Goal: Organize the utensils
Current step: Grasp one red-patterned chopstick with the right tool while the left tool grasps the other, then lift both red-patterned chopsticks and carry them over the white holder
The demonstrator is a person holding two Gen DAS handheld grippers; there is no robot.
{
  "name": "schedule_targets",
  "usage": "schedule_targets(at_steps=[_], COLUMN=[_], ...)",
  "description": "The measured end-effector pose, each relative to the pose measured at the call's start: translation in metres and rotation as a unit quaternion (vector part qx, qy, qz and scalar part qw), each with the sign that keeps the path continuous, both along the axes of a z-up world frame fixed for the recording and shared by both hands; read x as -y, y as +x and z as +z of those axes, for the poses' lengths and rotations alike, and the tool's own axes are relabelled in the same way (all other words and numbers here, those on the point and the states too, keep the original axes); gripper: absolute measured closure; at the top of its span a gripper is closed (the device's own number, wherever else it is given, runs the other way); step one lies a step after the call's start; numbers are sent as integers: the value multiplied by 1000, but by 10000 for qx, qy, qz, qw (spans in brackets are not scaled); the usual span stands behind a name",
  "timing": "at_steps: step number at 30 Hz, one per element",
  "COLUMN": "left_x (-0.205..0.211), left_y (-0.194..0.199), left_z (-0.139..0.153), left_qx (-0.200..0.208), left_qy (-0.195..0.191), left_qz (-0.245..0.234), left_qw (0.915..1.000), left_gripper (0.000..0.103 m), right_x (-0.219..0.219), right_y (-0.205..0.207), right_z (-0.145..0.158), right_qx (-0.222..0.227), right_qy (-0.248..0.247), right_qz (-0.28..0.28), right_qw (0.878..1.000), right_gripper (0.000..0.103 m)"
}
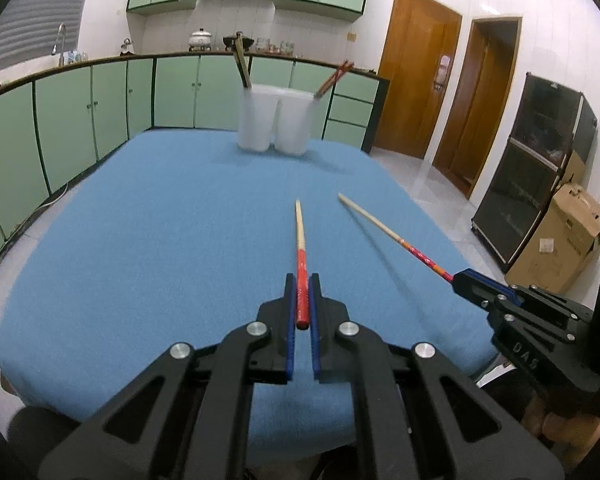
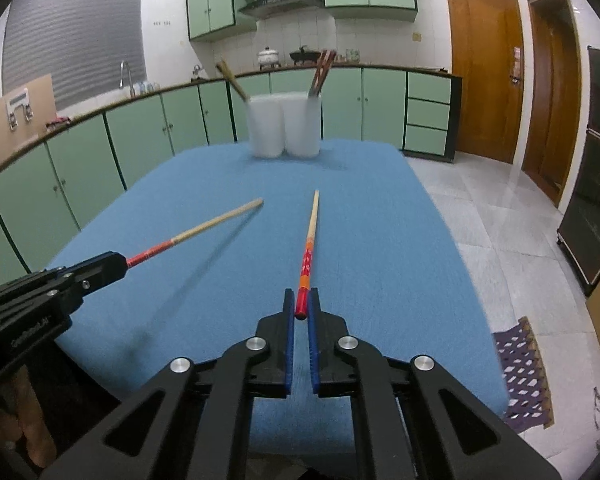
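Green-cabinet kitchen counters ring a table covered in blue cloth (image 1: 140,240), where two handheld grippers each carry a single chopstick above the surface. At the left gripper (image 1: 303,280), the blue-padded fingers (image 1: 289,304) are pinched onto the red end of a plain-red chopstick (image 1: 301,252); its butt sits between the pads just behind the fingertips, and the pale wooden shaft runs straight forward past them, pointing toward the far end of the table. The right gripper (image 2: 299,295) is likewise clamped on the red, orange-banded end of a patterned chopstick (image 2: 308,248), gripped close to the fingertips with the bare tip aimed ahead. Each tool shows in the other's view: the right one at the left camera's right edge (image 1: 466,280), the left one at the right camera's left edge (image 2: 112,264), both chopsticks angled inward, tips near but apart. At the far end of the cloth stand two translucent white cups (image 1: 274,120) touching side by side, each holding chopsticks that lean outward.
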State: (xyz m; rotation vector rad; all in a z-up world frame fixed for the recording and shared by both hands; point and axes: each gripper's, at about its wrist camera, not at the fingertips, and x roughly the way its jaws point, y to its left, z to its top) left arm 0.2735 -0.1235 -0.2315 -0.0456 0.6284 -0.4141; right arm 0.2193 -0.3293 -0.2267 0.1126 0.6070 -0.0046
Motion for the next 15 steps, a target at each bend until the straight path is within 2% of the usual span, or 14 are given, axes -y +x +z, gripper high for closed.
schedule_targets(at_steps=[9,15], left_x=[-5,-7], left_y=[9,35], left_z=[66,104], left_qx=[405,499], left_qy=[-49,-12], left_qz=[-179,-250], left_qw=[9990,9984], left_gripper=[98,98], right_x=[18,26], right_y=[18,53], right_z=[79,120], right_qx=[263,77], right_qy=[112,66], right_qz=[139,446], right_qw=[9995,9990], right_gripper=[97,97])
